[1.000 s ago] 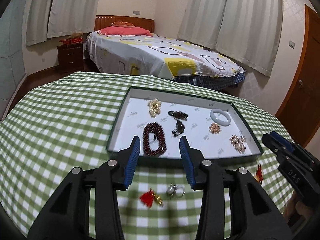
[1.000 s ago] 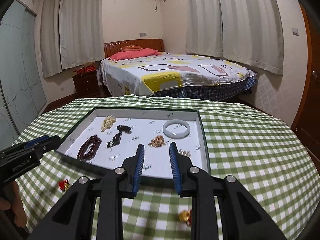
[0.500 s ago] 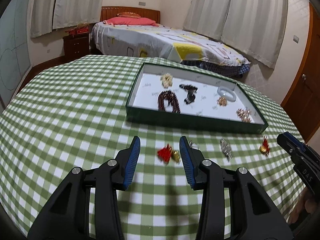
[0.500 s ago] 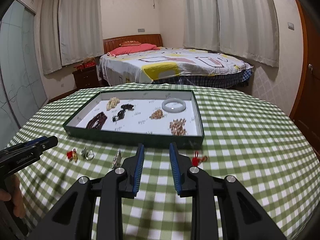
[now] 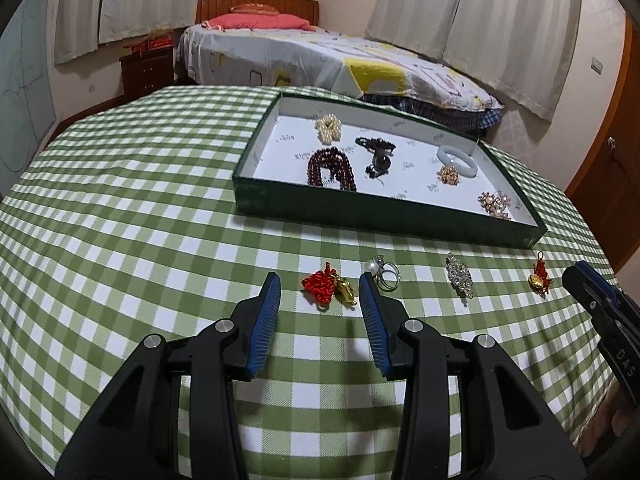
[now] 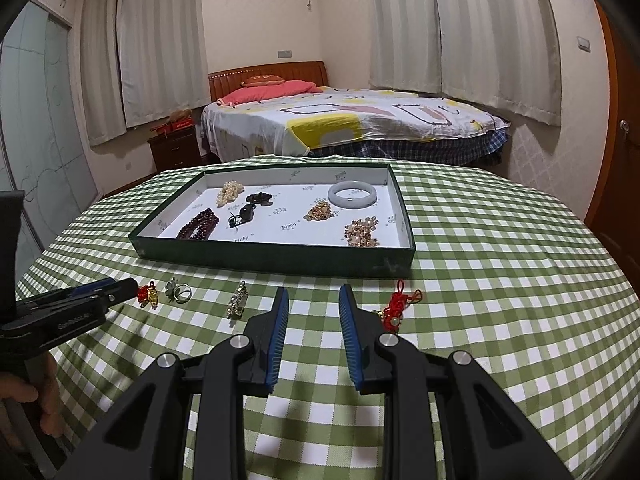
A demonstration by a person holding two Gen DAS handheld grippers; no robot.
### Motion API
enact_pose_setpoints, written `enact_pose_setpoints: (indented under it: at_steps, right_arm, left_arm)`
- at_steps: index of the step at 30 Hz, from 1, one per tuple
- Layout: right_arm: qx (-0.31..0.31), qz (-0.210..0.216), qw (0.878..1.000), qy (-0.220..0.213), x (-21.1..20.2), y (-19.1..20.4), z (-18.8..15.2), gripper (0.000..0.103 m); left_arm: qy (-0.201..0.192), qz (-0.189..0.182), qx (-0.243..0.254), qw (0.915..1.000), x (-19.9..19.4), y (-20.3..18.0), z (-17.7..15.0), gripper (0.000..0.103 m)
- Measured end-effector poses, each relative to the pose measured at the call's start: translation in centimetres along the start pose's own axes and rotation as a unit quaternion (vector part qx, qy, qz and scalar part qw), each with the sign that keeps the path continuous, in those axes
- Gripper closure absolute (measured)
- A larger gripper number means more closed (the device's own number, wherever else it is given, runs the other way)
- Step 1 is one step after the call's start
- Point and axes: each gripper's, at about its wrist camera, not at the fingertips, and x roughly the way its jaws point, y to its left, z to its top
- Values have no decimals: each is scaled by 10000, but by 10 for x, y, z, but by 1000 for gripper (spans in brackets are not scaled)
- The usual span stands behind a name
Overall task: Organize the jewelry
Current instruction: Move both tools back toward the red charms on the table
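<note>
Since a second ago both views have pulled back from over the tray, so the loose pieces on the counter (image 5: 120,208) now show in front of it.

The left tongs (image 5: 319,292) stand spread with nothing pinched; the red knot charm (image 5: 326,285), with a gold piece at its right, lies on the cloth just past the tips, between the two blue pads. The right tongs (image 6: 313,302) are also spread and empty, their gap the narrower. A second red charm (image 6: 398,306) lies just right of the right pad, which cuts off its lower end.

Next along the row are a silver ring (image 5: 385,270) with a pearl-like bead, then a rhinestone clip (image 5: 460,274). In the right view the left tongs hide part of the first charm.

Behind the row sits the dark green tray (image 6: 280,258) with a white lining. In it lie a dark red bead string (image 5: 331,168), a pale pearl cluster (image 5: 329,127), a black corded piece (image 5: 376,156) whose shape is hard to make out, possibly a pendant, a whitish bangle (image 6: 353,195) and two gold-toned clusters (image 6: 362,232). The near wall hides the lowest beads.

Beyond the counter stands a bed (image 6: 360,120).
</note>
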Motion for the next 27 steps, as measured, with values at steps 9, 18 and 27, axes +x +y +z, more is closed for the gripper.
enact_pose_setpoints:
  at_steps: [9,18,27]
  right_arm:
    - [32,21,10000,54,4,-2,-1,76]
    - [33,30,10000,60,4,-1,-1,76]
    - [1,33,9999,109,6,0,-2,76]
  left_arm:
    - [237,57,4,9997,17,-1,4,64]
    - [271,53,-112,9996,14,8,3,71]
    - [329,-50,22,9994,22,0,4,71]
